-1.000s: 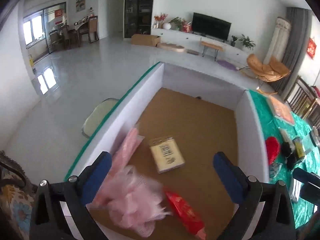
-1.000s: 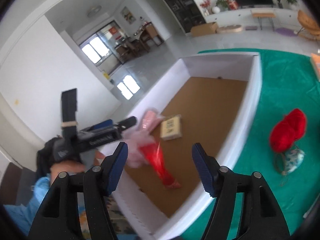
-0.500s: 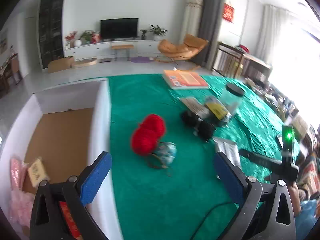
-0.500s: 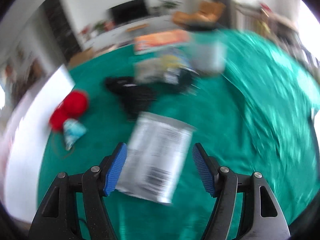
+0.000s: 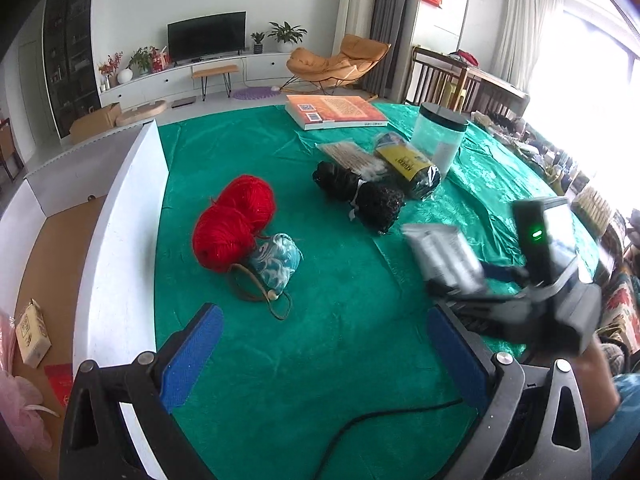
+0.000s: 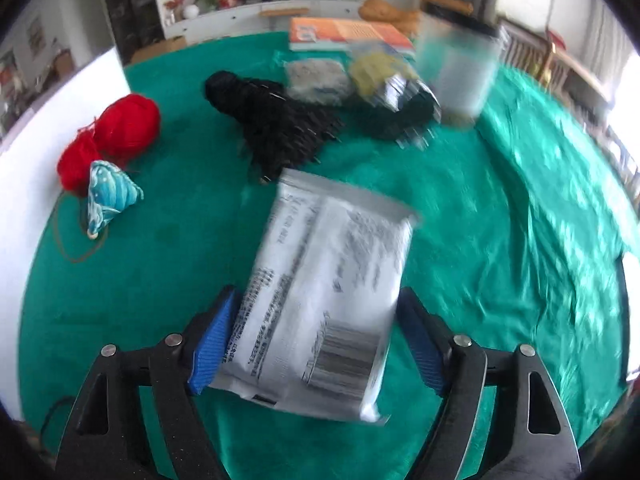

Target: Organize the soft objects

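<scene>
My right gripper [image 6: 316, 344] is shut on a soft silver-white packet [image 6: 328, 292] and holds it above the green cloth; the packet [image 5: 444, 256] and that gripper also show at the right of the left wrist view. My left gripper [image 5: 320, 356] is open and empty over the cloth. A red yarn ball [image 5: 232, 220] and a blue patterned pouch [image 5: 276, 260] lie ahead of it, beside the white box [image 5: 120, 216]. A black net bundle [image 5: 360, 192] lies farther back. The box holds a pink pouf [image 5: 20, 408], a red packet [image 5: 60, 380] and a small carton [image 5: 32, 332].
Behind the soft things stand a clear jar with a black lid [image 5: 440, 136], a yellow-and-black packet [image 5: 408, 164], a pack of sticks [image 5: 352, 152] and an orange book [image 5: 336, 110]. A black cable [image 5: 380, 420] lies on the cloth near me.
My left gripper swung from over the box to the green cloth. My right gripper left the box, moved to the silver packet and closed on it.
</scene>
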Demonstrator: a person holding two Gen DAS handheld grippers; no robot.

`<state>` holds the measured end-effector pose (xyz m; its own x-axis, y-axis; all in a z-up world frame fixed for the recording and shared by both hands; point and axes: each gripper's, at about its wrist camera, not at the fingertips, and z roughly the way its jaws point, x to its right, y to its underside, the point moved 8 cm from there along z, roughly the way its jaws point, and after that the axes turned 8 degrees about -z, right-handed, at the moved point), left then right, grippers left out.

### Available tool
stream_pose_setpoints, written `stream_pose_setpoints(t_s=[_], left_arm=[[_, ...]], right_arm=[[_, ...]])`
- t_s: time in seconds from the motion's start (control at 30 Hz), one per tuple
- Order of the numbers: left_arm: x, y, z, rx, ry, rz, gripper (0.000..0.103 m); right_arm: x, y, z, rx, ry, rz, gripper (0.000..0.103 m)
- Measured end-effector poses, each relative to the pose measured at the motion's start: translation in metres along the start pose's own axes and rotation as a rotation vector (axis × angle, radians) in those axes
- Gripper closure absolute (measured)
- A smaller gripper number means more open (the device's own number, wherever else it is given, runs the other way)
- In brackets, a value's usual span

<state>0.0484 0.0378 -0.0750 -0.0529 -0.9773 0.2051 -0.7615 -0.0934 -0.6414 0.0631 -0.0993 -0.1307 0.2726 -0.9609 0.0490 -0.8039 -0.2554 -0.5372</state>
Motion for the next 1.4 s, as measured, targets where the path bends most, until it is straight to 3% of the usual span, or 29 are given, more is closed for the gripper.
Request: stream_pose_setpoints(t_s=[0.13,0.17,0.27,0.37,0.43,0.5,0.6,0.73,0.83,0.9,1.23,1.4], left_arm=[[0.006,0.003,0.017,-0.044,0.024,-0.031,0.002],[0.011,0.002,0.02,-0.048,0.041,-0.032,0.002],[0.023,-0.004,0.031,-0.042,0.048,0.0,0.002],[0.025,-0.008,0.051,-0.058,0.018,-0.001,0.002],[0.022,-0.002,0.069,-0.082,0.011,-0.022,0.002],[0.022,0.008,0.085,-0.114,-0.001,-0.018,0.002],[0.028,0.021,0.103,-0.128,-0.012,0.036,0.002],[0.037,0.026,0.117,-0.09,-0.059,0.142,0.002],[0.034,0.026,0.122,-0.108,-0.047,0.11,0.001],[0.03,0.025,0.122,-0.108,-0.056,0.095,0.0],[0.03,0.025,0.123,-0.107,-0.063,0.1,0.0],[0.03,0.025,0.123,-0.107,-0.063,0.099,0.0]], right_arm=[[0.072,-0.005,0.003,0.008,0.074,0.094,0.027],[0.097,-0.014,0.007,0.018,0.108,0.11,0.03],[0.171,-0.063,0.021,0.101,0.206,0.111,0.029],[0.211,-0.079,0.018,0.115,0.156,0.219,0.029],[0.214,-0.073,0.003,0.163,0.071,0.331,0.028],[0.205,-0.056,-0.01,0.178,0.054,0.381,0.026],[0.169,-0.027,-0.003,0.097,0.075,0.331,0.026],[0.148,-0.004,-0.003,0.056,0.153,0.237,0.027],[0.148,-0.005,-0.009,0.078,0.182,0.205,0.026],[0.15,0.0,-0.003,0.045,0.173,0.215,0.026],[0.15,0.005,0.0,0.05,0.176,0.214,0.015],[0.151,0.007,-0.002,0.049,0.178,0.212,0.014]])
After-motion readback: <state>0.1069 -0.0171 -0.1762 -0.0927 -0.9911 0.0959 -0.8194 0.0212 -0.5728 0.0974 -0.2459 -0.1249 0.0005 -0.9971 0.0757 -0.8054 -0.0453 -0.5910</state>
